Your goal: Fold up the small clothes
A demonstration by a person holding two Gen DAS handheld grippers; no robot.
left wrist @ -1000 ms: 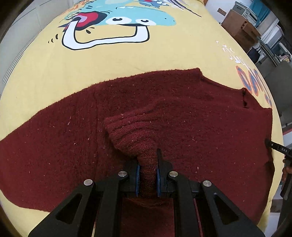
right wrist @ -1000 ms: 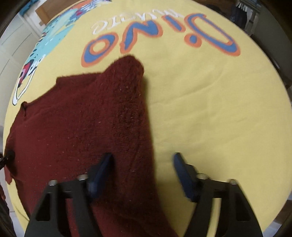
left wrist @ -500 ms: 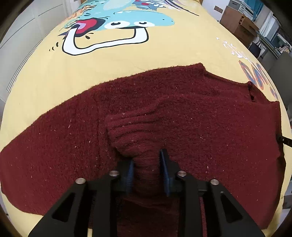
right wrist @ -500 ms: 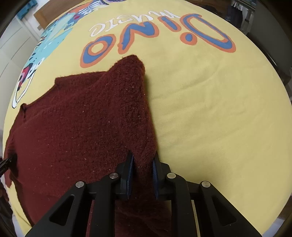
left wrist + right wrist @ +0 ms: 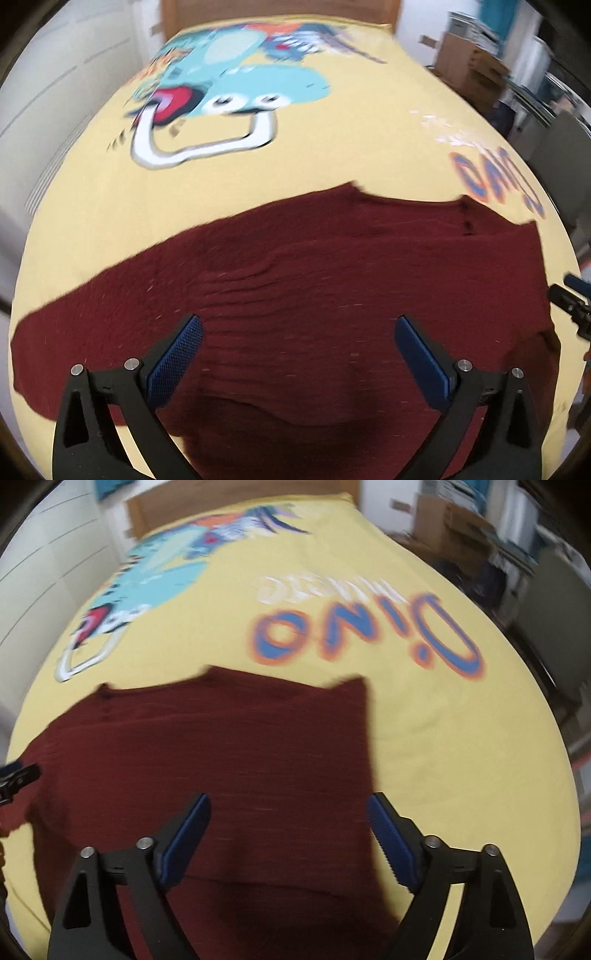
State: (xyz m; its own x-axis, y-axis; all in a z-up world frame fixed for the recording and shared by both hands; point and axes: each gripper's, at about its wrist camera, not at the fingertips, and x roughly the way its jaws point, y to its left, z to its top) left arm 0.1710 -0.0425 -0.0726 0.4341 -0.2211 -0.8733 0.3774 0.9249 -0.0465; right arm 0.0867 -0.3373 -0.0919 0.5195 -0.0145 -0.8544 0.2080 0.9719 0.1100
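Note:
A dark red knitted sweater [image 5: 332,280] lies spread flat on a yellow bedspread [image 5: 258,177]. My left gripper [image 5: 295,332] hangs above the sweater's ribbed middle, its jaws opening wide with nothing pinched between them. In the right wrist view the same sweater [image 5: 221,746] shows with its right edge folded straight. My right gripper [image 5: 288,812] hovers over that edge, jaws opening, clear of the knit. The tip of the right gripper [image 5: 569,295] peeks in at the right of the left wrist view. Both views are motion-blurred.
The bedspread carries a blue cartoon dinosaur print [image 5: 236,85] and orange-blue lettering [image 5: 362,631]. A wooden headboard [image 5: 236,498] closes the far end. Cardboard boxes and shelves [image 5: 476,66] stand right of the bed; a white wall panel [image 5: 44,92] is at left.
Both grippers have let go of the sweater folds that they pinched and spread wide. Both have lifted away, so more of the bed shows. The sweater now lies flat.

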